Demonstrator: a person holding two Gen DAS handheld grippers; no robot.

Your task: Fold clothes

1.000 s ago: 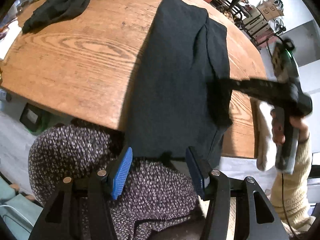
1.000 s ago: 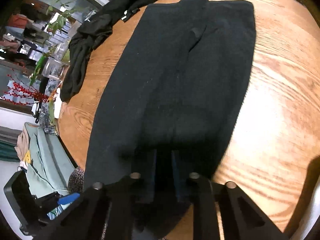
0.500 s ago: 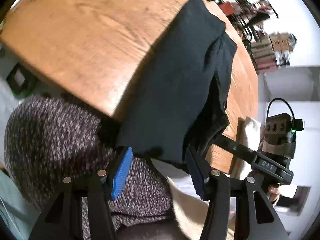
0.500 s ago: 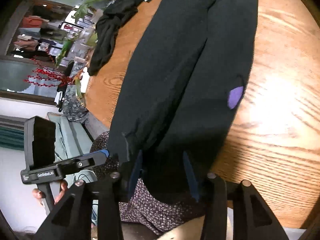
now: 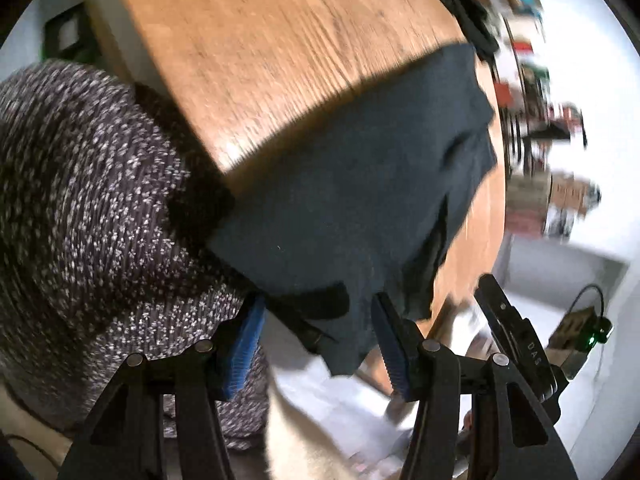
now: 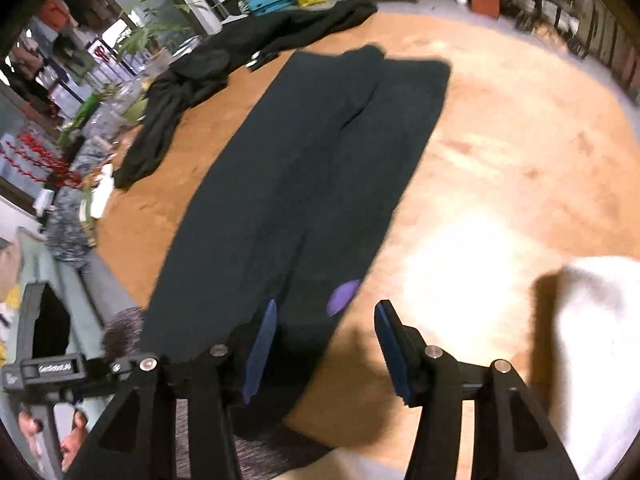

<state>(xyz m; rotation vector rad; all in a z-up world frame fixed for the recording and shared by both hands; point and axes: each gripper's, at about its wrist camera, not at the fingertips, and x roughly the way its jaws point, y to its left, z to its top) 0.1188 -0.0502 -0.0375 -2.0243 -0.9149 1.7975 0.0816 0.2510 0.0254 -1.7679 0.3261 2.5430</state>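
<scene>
**Right claw lets go of the dark trousers; left wrist rolls**

Since a second ago the right gripper (image 6: 322, 344) has released the black trousers (image 6: 304, 184): its jaws, then pinched shut on the cloth, are now opening, and the blue pads stand apart with only the garment's near edge and bare wood between them, not pressed. It has also lifted away, so the whole garment is in view. The left gripper (image 5: 318, 336) has rolled, so the wooden table (image 5: 280, 52) now slants across its view.

The trousers lie flat and lengthwise on the table, folded leg over leg, the near end hanging over the table's edge by the person's speckled knit clothing (image 5: 80, 208). A small purple patch (image 6: 342, 296) shows on the cloth just beyond the right pads. The left gripper's jaws stand wide, the hanging end of the trousers between them but not clamped.

A second dark garment (image 6: 208, 80) lies crumpled along the far left side of the table. Something white (image 6: 596, 352) rests at the right edge.
</scene>
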